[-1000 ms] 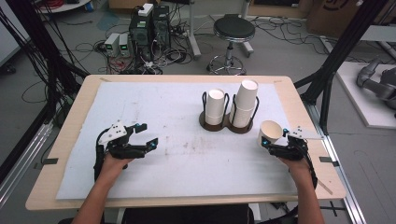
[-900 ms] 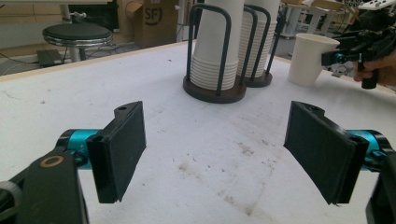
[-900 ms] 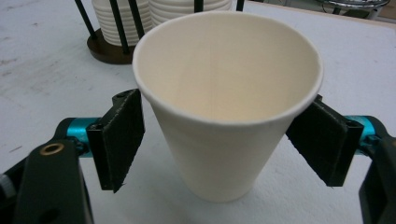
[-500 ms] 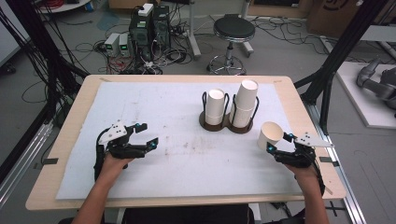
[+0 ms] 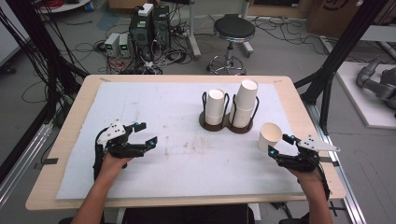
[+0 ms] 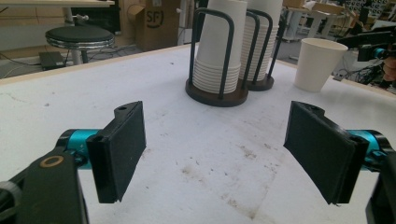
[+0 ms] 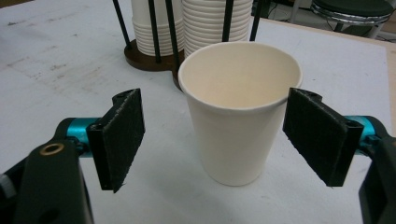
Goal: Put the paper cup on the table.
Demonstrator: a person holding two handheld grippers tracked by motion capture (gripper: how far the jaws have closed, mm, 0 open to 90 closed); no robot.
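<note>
The right claw point(image 7: 212, 140) stands wide, its two black pads on either side of a single paper cup point(image 7: 238, 107) without pressing on it: a clear gap shows at each side of the cup's wall. The cup stands upright on its base on the white tabletop point(image 5: 187, 163), mouth up, just ahead of the claw and roughly centred between the pads, so a straight squeeze would catch it around the upper body. In the high view the right claw point(image 5: 285, 148) sits near the tabletop's right edge with the cup point(image 5: 268, 136) touching nothing else.

Just beyond the cup, farther from the claw, is a dark two-post cup holder point(image 5: 229, 125) carrying two stacks of nested cups point(image 5: 245, 100), the right one taller. The wire hoops keep the stacks upright, which is probably why the lone cup stands apart: it seems either freshly drawn off a stack or waiting to go onto one, though I cannot tell which.

The left claw point(image 5: 140, 135) lies well apart, near the tabletop's left side, also wide, with nothing between its pads point(image 6: 122, 147) but bare stained tabletop; from it the holder point(image 6: 219, 91) is ahead and the lone cup point(image 6: 320, 63) off to the far right. It looks parked, clear of the working hand.
</note>
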